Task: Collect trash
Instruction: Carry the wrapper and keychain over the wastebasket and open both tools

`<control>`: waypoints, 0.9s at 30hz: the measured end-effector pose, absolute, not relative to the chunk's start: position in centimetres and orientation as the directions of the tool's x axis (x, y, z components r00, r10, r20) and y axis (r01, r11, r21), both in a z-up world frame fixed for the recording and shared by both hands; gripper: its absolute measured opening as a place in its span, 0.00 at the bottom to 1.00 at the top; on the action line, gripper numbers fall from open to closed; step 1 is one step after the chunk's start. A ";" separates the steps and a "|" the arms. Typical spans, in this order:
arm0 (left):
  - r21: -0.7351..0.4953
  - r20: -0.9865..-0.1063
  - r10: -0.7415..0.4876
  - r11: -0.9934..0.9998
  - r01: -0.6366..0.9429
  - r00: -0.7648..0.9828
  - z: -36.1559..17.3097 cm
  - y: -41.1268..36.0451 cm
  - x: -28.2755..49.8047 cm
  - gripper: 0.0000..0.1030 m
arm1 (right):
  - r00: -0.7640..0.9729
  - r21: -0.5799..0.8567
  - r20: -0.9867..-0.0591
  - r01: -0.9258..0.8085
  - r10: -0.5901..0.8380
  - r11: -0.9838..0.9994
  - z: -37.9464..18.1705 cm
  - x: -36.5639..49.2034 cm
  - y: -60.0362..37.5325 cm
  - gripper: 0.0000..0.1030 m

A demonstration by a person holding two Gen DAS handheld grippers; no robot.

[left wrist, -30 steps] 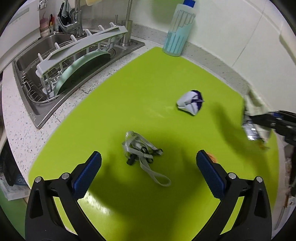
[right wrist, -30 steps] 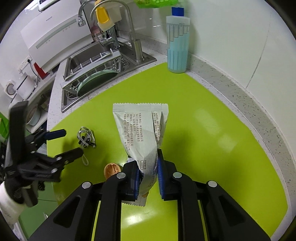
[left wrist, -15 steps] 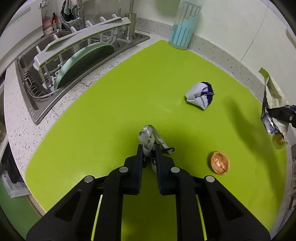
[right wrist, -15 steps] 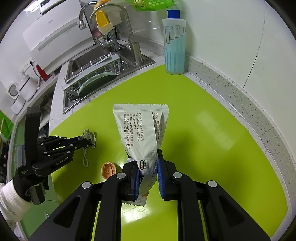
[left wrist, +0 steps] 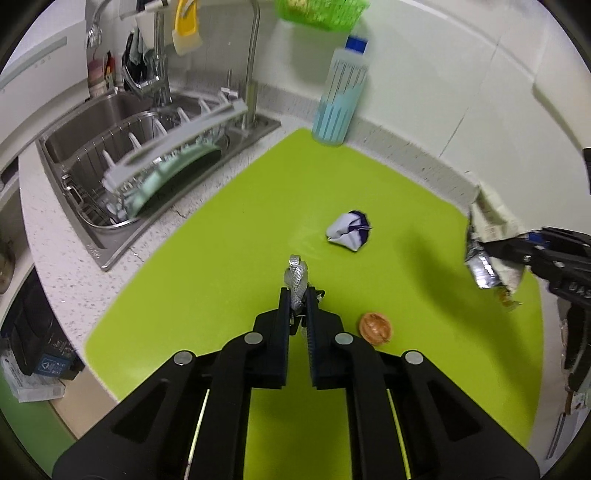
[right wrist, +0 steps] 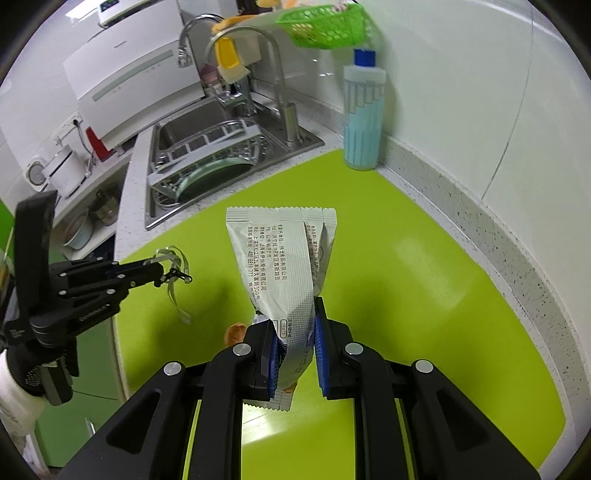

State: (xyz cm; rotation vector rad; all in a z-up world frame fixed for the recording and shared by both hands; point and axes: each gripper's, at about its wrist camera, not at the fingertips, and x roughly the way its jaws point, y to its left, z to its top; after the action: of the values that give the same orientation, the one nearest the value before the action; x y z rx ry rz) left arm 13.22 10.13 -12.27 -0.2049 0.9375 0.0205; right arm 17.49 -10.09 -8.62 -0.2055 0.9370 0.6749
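My left gripper [left wrist: 297, 306] is shut on a grey strap [left wrist: 296, 281] with a small black clip and holds it above the green mat [left wrist: 229, 251]. The strap [right wrist: 173, 273] dangles from it in the right wrist view. My right gripper [right wrist: 295, 332] is shut on an empty silver snack wrapper [right wrist: 284, 258], held upright above the mat; it shows at the right in the left wrist view [left wrist: 487, 247]. A crumpled white and purple wrapper [left wrist: 349, 232] and a brown walnut [left wrist: 375, 328] lie on the mat.
A steel sink [left wrist: 110, 155] with a dish rack and a green plate is at the back left. A pale blue bottle [left wrist: 341, 103] stands by the wall. A green basket [right wrist: 325, 26] hangs above. The counter edge [left wrist: 51, 266] runs along the left.
My left gripper closed on the grey strap and lifted it off the mat. My right gripper kept hold of the silver wrapper and rose slightly.
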 end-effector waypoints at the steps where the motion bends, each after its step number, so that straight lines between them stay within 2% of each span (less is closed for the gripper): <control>1: -0.167 -0.798 -0.072 0.981 -0.104 0.598 -11.8 10.2 12.8 0.07 | 0.411 0.117 -0.793 -0.623 0.451 0.774 -8.1 16.9 -9.9 0.15; 7: -0.156 -0.769 -0.050 0.981 -0.111 0.637 -8.1 11.3 8.2 0.07 | 0.409 0.115 -0.765 -0.673 0.498 0.730 -5.9 13.2 -8.2 0.15; 14: -0.129 -0.756 0.037 0.970 -0.205 0.653 -6.1 14.7 -0.2 0.07 | 0.332 0.132 -0.754 -0.768 0.566 0.626 -5.7 7.5 -2.6 0.15; 21: -0.122 -0.770 0.141 0.925 -0.360 0.622 -7.5 20.1 -9.8 0.07 | 0.202 0.140 -0.771 -0.871 0.604 0.471 -8.2 0.7 6.3 0.15; 27: -0.131 -0.803 0.203 0.857 -0.499 0.560 -10.6 25.3 -17.7 0.07 | 0.089 0.153 -0.806 -0.924 0.586 0.350 -11.9 -4.0 14.4 0.15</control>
State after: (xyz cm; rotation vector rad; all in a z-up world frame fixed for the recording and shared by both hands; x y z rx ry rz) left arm -17.68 25.27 -10.63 -0.3661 0.8858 0.4248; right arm -3.99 14.38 -11.90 -0.4523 0.9211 1.1813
